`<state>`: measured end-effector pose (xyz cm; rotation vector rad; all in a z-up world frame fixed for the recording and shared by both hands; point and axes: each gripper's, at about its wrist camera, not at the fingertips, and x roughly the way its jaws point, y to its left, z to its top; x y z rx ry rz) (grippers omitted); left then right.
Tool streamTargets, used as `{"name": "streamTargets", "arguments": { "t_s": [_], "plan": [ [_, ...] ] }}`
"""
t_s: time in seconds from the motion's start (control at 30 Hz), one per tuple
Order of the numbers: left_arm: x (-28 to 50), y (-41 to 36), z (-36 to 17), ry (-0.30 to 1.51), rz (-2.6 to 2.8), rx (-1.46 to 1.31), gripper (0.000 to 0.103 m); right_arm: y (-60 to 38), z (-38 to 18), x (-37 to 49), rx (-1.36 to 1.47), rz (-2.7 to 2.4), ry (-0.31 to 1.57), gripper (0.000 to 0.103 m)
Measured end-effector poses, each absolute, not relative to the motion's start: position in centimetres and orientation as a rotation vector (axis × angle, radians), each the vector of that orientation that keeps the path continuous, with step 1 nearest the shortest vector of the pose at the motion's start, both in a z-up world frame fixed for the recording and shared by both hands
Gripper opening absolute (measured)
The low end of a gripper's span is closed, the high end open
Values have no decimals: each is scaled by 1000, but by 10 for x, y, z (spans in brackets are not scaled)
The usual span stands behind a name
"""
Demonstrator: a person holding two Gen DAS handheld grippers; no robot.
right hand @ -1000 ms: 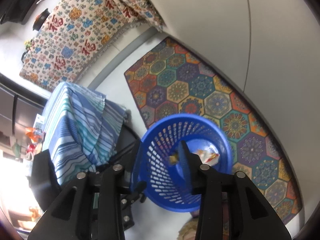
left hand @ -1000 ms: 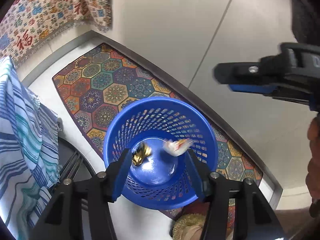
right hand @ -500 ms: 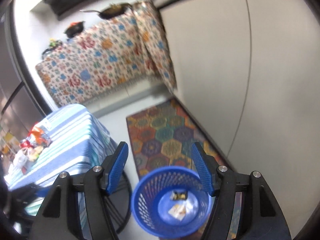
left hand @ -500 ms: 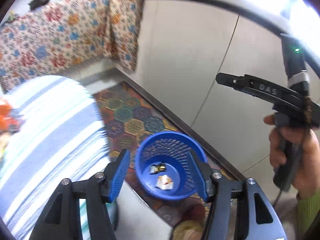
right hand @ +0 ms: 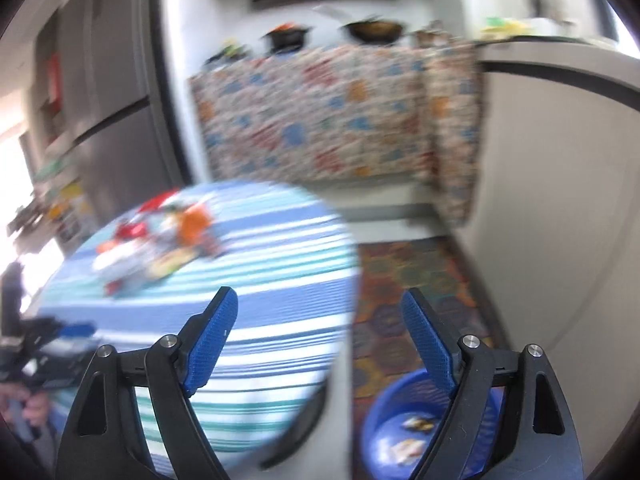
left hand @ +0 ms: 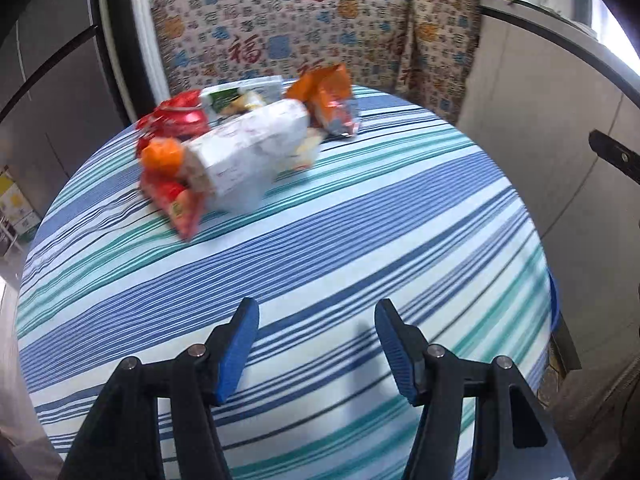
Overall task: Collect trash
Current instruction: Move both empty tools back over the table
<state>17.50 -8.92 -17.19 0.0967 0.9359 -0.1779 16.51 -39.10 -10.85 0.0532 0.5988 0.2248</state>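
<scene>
A pile of trash lies at the far side of the round table with the striped cloth [left hand: 360, 240]: a white bag [left hand: 252, 152], red wrappers [left hand: 176, 120], an orange packet [left hand: 328, 96]. The pile also shows blurred in the right wrist view [right hand: 160, 244]. My left gripper [left hand: 316, 340] is open and empty over the table's near part. My right gripper [right hand: 320, 336] is open and empty, beside the table's right edge. The blue basket [right hand: 384, 424] stands on the floor below it, with a few wrappers [right hand: 416, 424] inside.
A patterned rug [right hand: 412, 276] lies on the floor right of the table. A counter draped in patterned cloth [left hand: 300, 44] stands behind. White cabinets [right hand: 560, 200] line the right side. A fridge [right hand: 108, 120] stands at the left.
Both grippers have swung up from above the basket to face the table. The left one is now over the tablecloth, and the trash pile has come into view.
</scene>
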Motion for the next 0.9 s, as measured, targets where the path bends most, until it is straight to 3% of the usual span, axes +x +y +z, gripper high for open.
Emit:
{"name": "streamTargets", "arguments": {
  "t_s": [0.3,0.5,0.7,0.9],
  "plan": [
    [193,-29,-186,953,-97,76,63,-257,-160,182,-117,383,783,85],
    [205,-2,-190,948,-27,33,80,-232,-184,198,-141,398,852,85],
    [207,9,-186,952,-18,3,80,-219,-198,196,-160,420,880,86],
    [220,33,-152,846,-13,-151,80,-219,-198,196,-163,435,879,87]
  ]
}}
